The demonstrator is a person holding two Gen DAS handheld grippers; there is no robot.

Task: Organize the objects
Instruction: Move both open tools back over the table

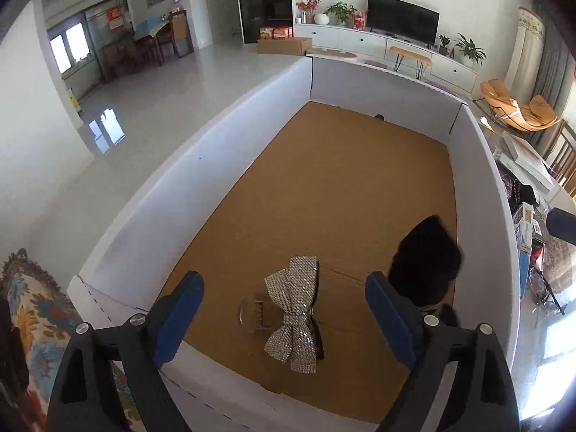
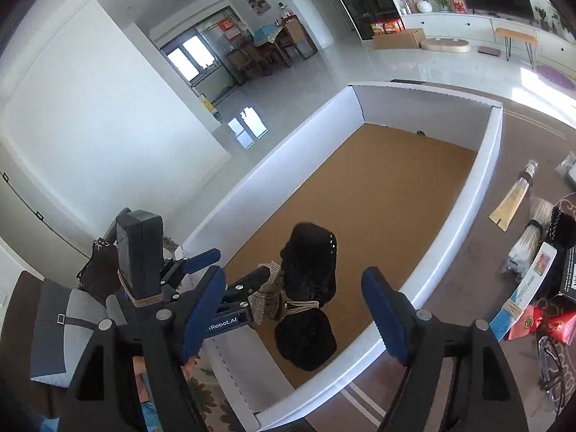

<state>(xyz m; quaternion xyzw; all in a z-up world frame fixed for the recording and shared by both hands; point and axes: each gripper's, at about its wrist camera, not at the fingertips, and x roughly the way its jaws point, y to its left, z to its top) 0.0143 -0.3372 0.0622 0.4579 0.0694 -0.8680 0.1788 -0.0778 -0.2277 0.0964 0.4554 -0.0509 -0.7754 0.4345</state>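
Blue fingers (image 1: 180, 315) of left gripper (image 1: 284, 318) spread wide and empty, silver bow (image 1: 293, 315) lying between them on tray floor (image 1: 324, 198), right gripper (image 2: 293, 315) likewise wide above black bow (image 2: 307, 288).

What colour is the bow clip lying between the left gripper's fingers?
Silver, with a sparkly grid texture: bow clip, clearest in the left wrist view.

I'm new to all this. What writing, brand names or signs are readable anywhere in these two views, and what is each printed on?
"nRobot.AI": white letters on the black arm of the left gripper, seen from the right wrist; the start of the word is hidden behind a blue finger.
Printed blue-and-white box beside the white box: too blurred to read.
Red packets: too small to read.
Red poster on the far glass door: unreadable.
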